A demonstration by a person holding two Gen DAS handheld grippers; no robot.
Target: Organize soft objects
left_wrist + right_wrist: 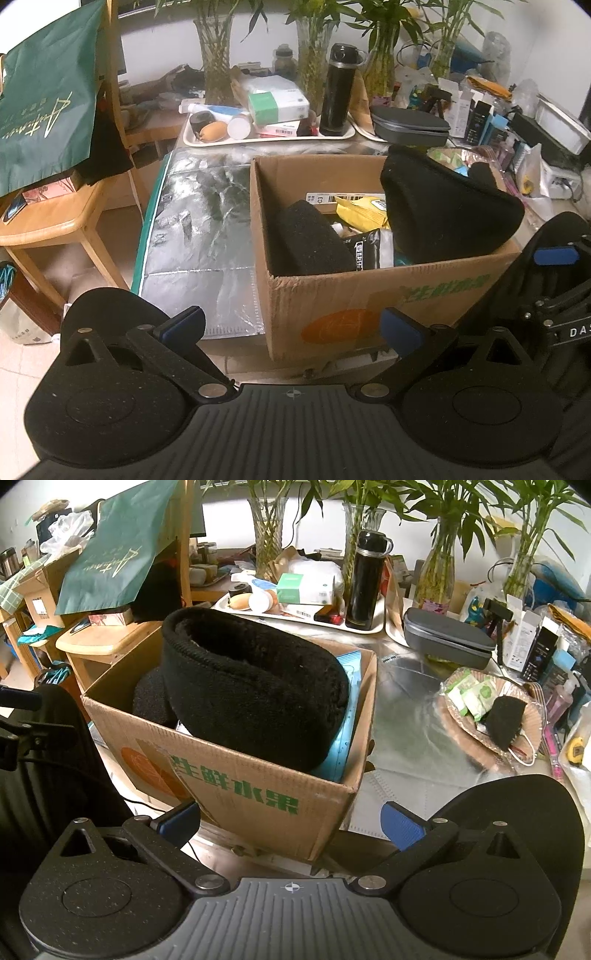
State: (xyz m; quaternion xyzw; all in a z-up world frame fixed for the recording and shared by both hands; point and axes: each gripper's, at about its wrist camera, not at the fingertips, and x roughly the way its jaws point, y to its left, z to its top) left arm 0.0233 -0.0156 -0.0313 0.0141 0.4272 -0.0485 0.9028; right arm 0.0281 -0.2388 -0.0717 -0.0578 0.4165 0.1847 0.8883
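Left tongs (291,326): released, blue pads spread wide, nothing between them. Held low at the near edge of the counter (199,229), facing the near-left part of the cardboard box (332,306); likely standing by.

Right tongs (291,821): released likewise, empty, pads apart. Held just short of the box's (236,786) near-right corner, probably waiting for the next item.

Cardboard box: open top, green printed characters on the near wall, standing on the foil-covered counter. Appears to serve as the collecting bin.

Black fleece roll (255,694): large soft item, resting in the right half of the box, rising above the rim and leaning on the right wall. Judged too bulky to sit flat, so it rides high.

Black sponge block (306,240): inside the box, left half, tilted against the contents. A yellow packet (362,212) and a black packet (365,251) lie between it and the roll.

Woven plate (461,731): on the counter, right of the box and apart from it. Carries green packets (469,698) and a small black sponge piece (506,716); judged the remaining soft item to move.

Tray (266,142): far side, with a black flask (338,92) upright on it; unrelated clutter.
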